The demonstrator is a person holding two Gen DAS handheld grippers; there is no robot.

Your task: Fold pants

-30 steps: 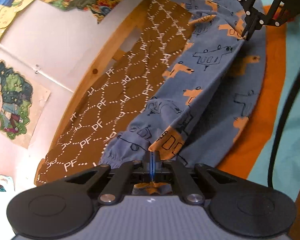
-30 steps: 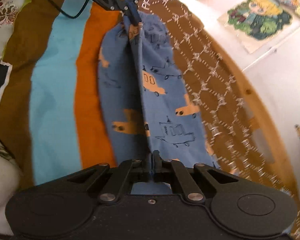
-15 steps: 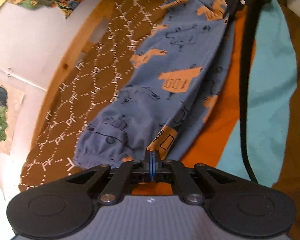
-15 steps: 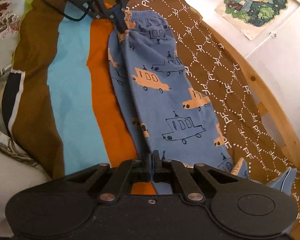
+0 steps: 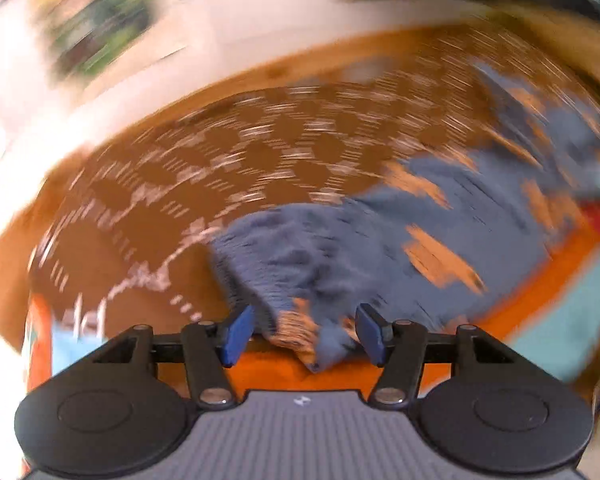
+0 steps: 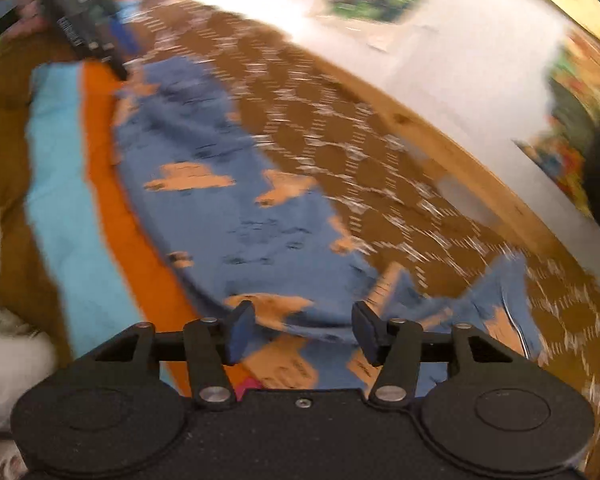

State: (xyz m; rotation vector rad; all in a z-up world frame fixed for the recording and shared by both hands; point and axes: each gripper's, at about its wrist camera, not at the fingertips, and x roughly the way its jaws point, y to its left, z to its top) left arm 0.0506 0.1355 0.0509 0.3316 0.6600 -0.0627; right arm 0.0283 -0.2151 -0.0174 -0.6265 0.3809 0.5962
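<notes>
We see the bed [image 6: 60, 184], its striped and brown patterned covers under the blue pants [image 6: 236, 208], which lie lengthwise, 1 leg over the other. They look soft, light and floppy, best pinched at hems or waistband. Both the left gripper [image 5: 302, 334] and right gripper [image 6: 302, 332] have just been opening, released, cloth loose between the jaws.

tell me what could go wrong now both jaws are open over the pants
1. A bunched cuff of the pants sits between the left gripper's open jaws, which have just been opening; it might snag as the gripper moves.
2. Fabric also lies between the right gripper's jaws, just opened too.
3. One corner sticks out onto the brown blanket, so the fold may end up uneven.
</notes>
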